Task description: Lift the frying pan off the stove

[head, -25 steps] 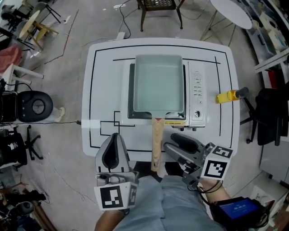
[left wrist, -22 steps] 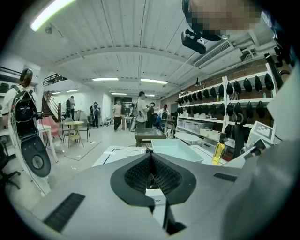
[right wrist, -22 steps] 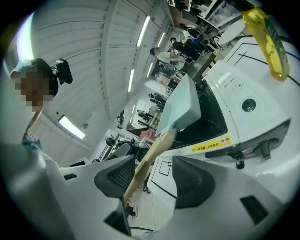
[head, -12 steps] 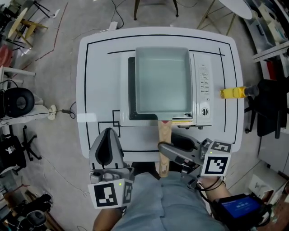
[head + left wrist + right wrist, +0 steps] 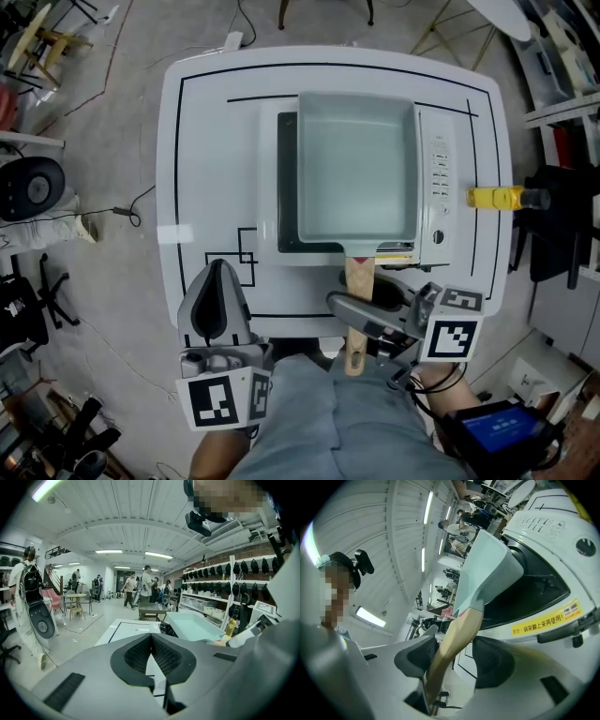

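A pale green square frying pan [image 5: 356,169] sits on the white portable stove [image 5: 437,169] in the middle of the table. Its wooden handle [image 5: 357,314] points toward me past the stove's front. My right gripper [image 5: 361,298] is open around that handle [image 5: 454,634]. The handle rests against the left pad [image 5: 419,656], and a narrow gap separates it from the other pad. My left gripper [image 5: 217,281] hangs at the table's near left edge, shut on nothing, its pads [image 5: 151,653] pressed together.
The white table [image 5: 216,141] carries black line markings. A yellow-handled tool [image 5: 494,198] lies at its right edge. Chairs, cables and stools stand on the floor around it. Several people are far back in the left gripper view.
My right gripper has slid left from beside the handle until the handle lies between its jaws. The left gripper has hardly moved. The pan stays on the stove.
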